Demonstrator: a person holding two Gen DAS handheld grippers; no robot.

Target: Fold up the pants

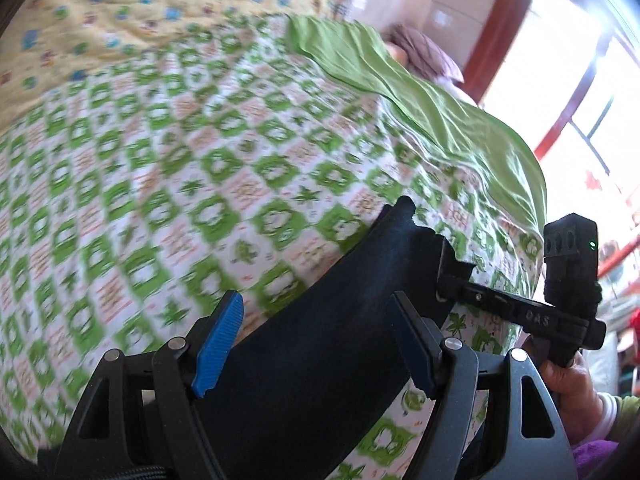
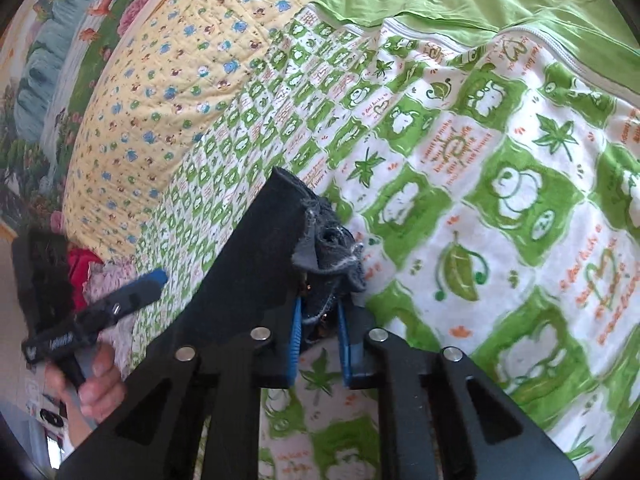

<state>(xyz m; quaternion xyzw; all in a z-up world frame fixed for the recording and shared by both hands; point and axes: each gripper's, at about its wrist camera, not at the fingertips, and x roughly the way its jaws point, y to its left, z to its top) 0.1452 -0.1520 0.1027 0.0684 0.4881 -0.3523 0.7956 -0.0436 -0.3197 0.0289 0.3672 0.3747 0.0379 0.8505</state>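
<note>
right gripper [image 2: 318,332]: your jaws stand narrow, blue pads pinched on a bunched, frayed edge of the dark pants [image 2: 256,256]; low centre of the right wrist view.
left gripper [image 1: 316,344]: your jaws stand wide; blue pads [image 1: 218,346] flank the dark cloth at bottom centre of the left wrist view, not pressing on it. Nothing held.
pants: a dark band running from bottom centre up toward the middle of both views, lying over the green-and-white frog-print sheet [image 2: 500,200]. In the left view its far end meets your right gripper, centre right.
surroundings: yellow quilt [image 1: 120,12] at upper left, plain green cloth [image 1: 400,76] along the upper right, well apart from the pants.
step in hand: as I judge it, one end is secured and the second hold is not yet made.
next move: bring your left pads down around the edge between them and close. Then lift both ends level before you carry the fold over. Watch the bunched end; it looks likely to slip.
</note>
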